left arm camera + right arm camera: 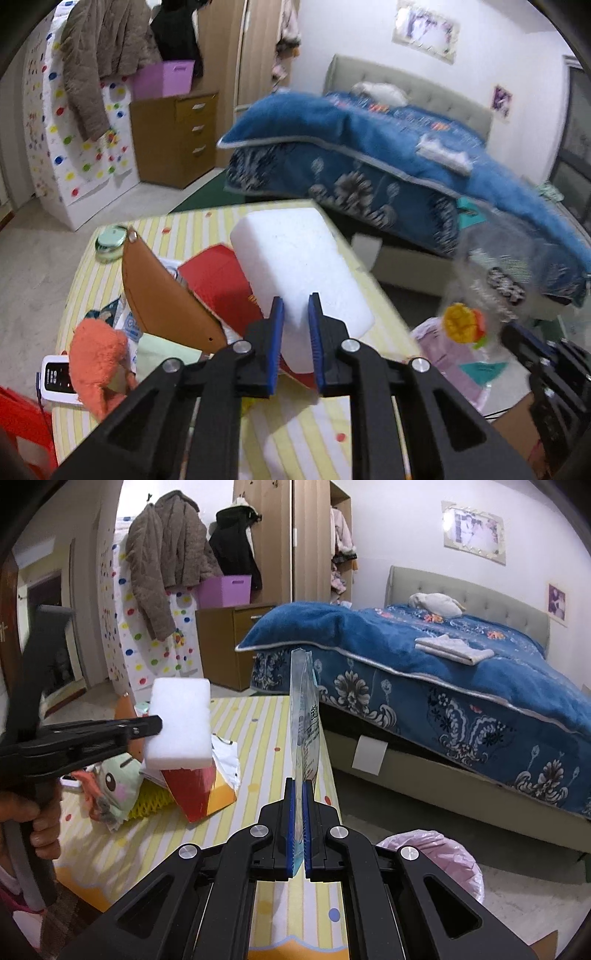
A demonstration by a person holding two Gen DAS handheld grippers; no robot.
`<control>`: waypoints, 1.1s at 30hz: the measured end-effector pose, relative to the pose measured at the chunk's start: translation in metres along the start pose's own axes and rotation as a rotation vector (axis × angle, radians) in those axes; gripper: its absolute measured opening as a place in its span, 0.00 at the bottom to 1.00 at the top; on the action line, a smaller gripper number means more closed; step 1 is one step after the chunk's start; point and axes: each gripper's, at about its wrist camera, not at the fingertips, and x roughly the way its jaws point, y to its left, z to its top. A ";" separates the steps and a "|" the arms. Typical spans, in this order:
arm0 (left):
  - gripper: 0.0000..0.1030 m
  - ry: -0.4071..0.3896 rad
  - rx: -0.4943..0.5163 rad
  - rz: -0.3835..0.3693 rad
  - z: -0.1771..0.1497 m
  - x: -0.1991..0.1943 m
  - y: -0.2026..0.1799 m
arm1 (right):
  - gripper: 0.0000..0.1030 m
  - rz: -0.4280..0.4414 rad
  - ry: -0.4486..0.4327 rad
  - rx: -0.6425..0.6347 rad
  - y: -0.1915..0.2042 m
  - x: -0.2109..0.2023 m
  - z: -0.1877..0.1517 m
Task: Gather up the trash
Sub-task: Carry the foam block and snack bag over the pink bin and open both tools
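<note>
Clamping white foam block (299,273) in left gripper (295,321), right gripper (299,812) pinching plastic pouch (304,716) above tabletop's (266,731) right edge.

Our left gripper (295,325) clamps a foam block (295,258) above the table (266,723), left of our right gripper (299,812), which pinches an upright plastic pouch (304,716) edge-on. Below the block lie a carton (195,790) and, further left, a plush toy (118,782). A lined bin (443,853) stands right of the right gripper, with the bed (461,686) beyond it.
</note>
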 end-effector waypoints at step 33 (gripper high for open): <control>0.12 0.046 0.367 -0.320 -0.070 0.007 -0.189 | 0.03 -0.206 0.108 0.253 -0.123 -0.061 -0.088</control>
